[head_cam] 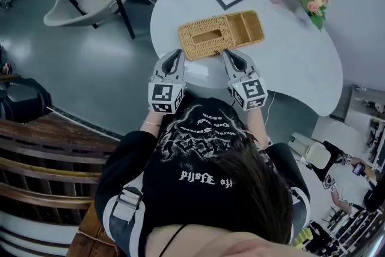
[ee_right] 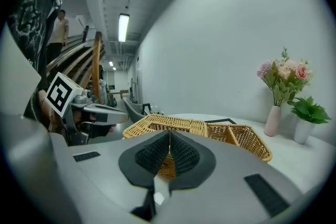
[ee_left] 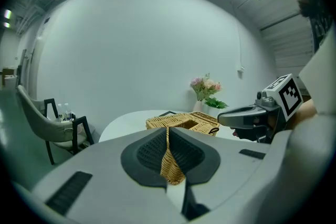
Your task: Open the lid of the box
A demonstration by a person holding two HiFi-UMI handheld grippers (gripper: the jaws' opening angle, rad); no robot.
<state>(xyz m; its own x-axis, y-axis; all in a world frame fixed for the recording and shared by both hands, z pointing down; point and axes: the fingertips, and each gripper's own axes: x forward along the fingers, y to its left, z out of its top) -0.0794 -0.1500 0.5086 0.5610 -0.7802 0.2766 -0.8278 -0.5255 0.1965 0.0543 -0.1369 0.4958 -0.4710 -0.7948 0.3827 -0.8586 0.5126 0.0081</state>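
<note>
While the left hand-held gripper [head_cam: 177,53] and right hand-held gripper [head_cam: 226,53] are hovering clenched and empty over the counter [head_cam: 289,63] near edge, wicker box [head_cam: 245,27] sitting just beyond their tips, slotted lid [head_cam: 206,37] lying against its left side.

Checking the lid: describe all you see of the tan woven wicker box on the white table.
The tan woven wicker box sits on the white table near its front edge. Two halves lie side by side: the left has a top with an oblong slot, the right is an open tray. The left gripper and right gripper point at it; contact unclear.
</note>
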